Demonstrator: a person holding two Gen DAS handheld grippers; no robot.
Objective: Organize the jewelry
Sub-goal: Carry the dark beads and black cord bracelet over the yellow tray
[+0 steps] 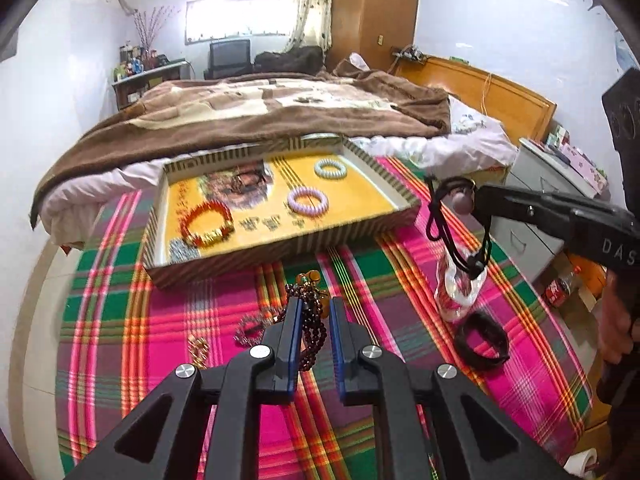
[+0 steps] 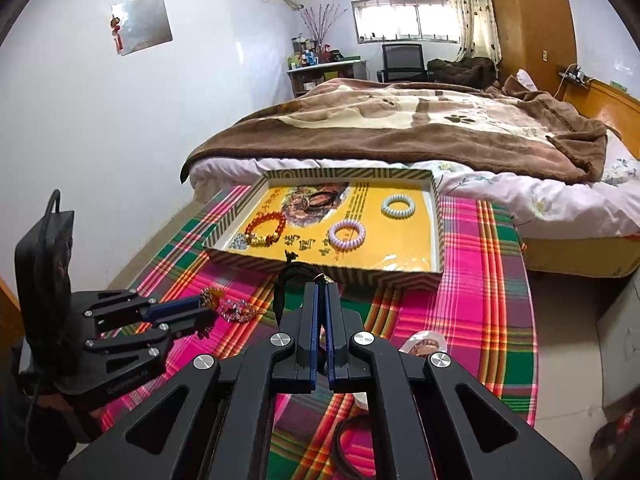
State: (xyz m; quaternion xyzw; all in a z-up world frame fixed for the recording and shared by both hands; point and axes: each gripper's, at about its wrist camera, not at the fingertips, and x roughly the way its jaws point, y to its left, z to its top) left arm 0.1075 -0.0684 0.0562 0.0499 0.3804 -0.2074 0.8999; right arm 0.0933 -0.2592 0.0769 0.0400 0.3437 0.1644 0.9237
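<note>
Beads of a dark brown strand (image 1: pixel 310 332) hang pinched in the nearly closed left claw (image 1: pixel 315 312), lifted clear of the plaid worktop (image 1: pixel 520 344). The right claw (image 2: pixel 321 292), fully closed, grips a black cord necklace (image 2: pixel 290 280), both presumably bound for the striped tray (image 1: pixel 280 246) already holding bracelets.

White walls, bright window (image 2: pixel 404 20) far w/ curtain (image 2: pixel 470 8) right; bed (image 2: pixel 400 128) under brown blanket, wood wardrobe (image 2: pixel 528 20) far right, desk chair (image 2: pixel 402 60) by window.

bright daylight, blown-out window (image 1: pixel 238 16), fisheye-bent edges, slight motion blur
</note>
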